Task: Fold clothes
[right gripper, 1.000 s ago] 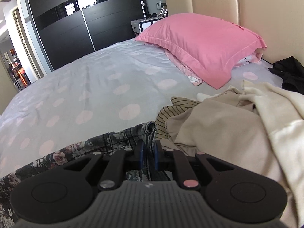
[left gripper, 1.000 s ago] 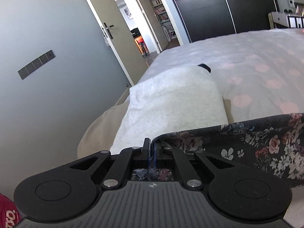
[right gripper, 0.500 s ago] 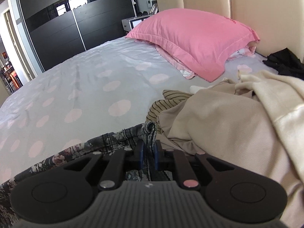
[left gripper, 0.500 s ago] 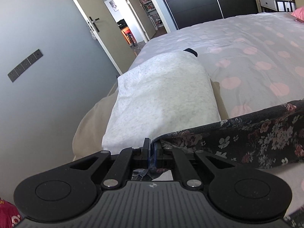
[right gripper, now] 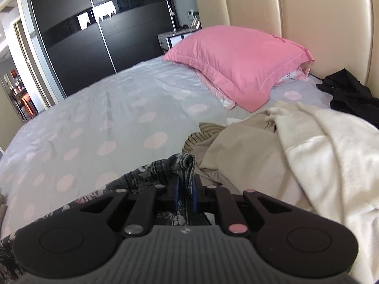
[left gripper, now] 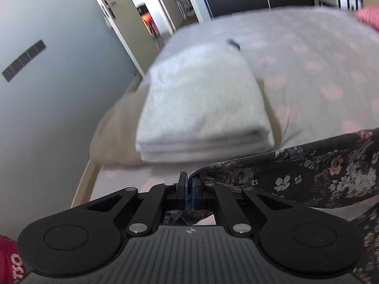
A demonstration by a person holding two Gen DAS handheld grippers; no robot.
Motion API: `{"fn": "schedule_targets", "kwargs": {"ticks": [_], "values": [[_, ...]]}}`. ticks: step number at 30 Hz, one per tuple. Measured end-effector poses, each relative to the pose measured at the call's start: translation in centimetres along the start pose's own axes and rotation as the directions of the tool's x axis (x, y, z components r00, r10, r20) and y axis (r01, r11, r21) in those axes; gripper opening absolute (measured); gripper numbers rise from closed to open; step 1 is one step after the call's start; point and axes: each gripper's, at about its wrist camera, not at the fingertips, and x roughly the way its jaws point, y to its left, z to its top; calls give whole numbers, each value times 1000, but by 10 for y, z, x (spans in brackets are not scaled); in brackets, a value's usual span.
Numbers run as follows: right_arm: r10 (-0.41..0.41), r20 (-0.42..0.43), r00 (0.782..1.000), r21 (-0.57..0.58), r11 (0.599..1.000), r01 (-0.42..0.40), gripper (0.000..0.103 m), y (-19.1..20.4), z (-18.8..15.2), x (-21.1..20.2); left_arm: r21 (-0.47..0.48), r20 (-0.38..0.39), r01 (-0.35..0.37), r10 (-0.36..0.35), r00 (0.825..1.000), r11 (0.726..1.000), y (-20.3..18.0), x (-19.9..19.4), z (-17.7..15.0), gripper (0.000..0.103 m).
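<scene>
Folded stack (left gripper: pixel 203 108) nearer; floral garment (left gripper: pixel 319 172) pinched.

One dark floral garment (left gripper: pixel 308 170) is in view, along with one folded white stack (left gripper: pixel 203 108) resting on one beige folded piece (left gripper: pixel 111 132). One pink pillow (right gripper: pixel 236 59) lies on the bed. The loose heap holds four garments: one striped (right gripper: pixel 203 135), one beige (right gripper: pixel 239 156), one cream (right gripper: pixel 331 146), one black (right gripper: pixel 350 94).

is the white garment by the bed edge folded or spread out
Folded: the white garment shows stacked layers along its near edge, a neat rectangle on the bed.
</scene>
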Motion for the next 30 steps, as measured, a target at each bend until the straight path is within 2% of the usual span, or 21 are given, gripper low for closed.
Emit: {"fn": "schedule_targets", "kwargs": {"ticks": [2, 8, 10, 13, 16, 18, 21, 23, 24, 26, 28, 30], "values": [[-22, -9, 1000, -22, 1000, 22, 12, 13, -1, 21, 31, -41, -34, 35, 999, 999, -13, 32, 6, 2], [-87, -31, 996, -81, 993, 84, 11, 48, -1, 83, -27, -1, -87, 87, 996, 996, -27, 71, 28, 2], [-106, -63, 992, -90, 991, 100, 11, 52, -1, 103, -5, -9, -87, 87, 996, 996, -32, 81, 29, 2], [-107, -115, 988, -126, 988, 92, 11, 54, -4, 126, 31, -29, -73, 74, 997, 997, -38, 93, 24, 2], [-99, -160, 982, -230, 971, 60, 13, 57, -1, 138, 55, -32, -64, 66, 997, 996, -40, 99, 21, 2], [-88, -202, 975, -325, 946, 18, 17, 60, 5, 141, 50, -26, -59, 60, 998, 997, -39, 99, 20, 2], [-86, -247, 965, -488, 871, -48, 21, 69, 16, 141, 48, -24, -54, 56, 998, 997, -38, 99, 19, 3], [-89, -238, 967, -586, 807, -70, 32, 77, 23, 137, 50, -24, -54, 55, 998, 997, -38, 99, 18, 3], [-75, -261, 962, -614, 782, -105, 41, 81, 27, 137, 53, -25, -55, 57, 998, 997, -39, 100, 17, 4], [-57, -305, 951, -679, 713, -175, 43, 93, 29, 139, 59, -26, -58, 60, 998, 997, -40, 101, 16, 5], [-57, -338, 939, -758, 608, -236, 44, 110, 21, 144, 65, -28, -61, 62, 998, 996, -40, 102, 15, 5], [-73, -341, 937, -843, 464, -271, 44, 126, 5, 150, 71, -29, -63, 65, 997, 995, -41, 103, 14, 5]]}}
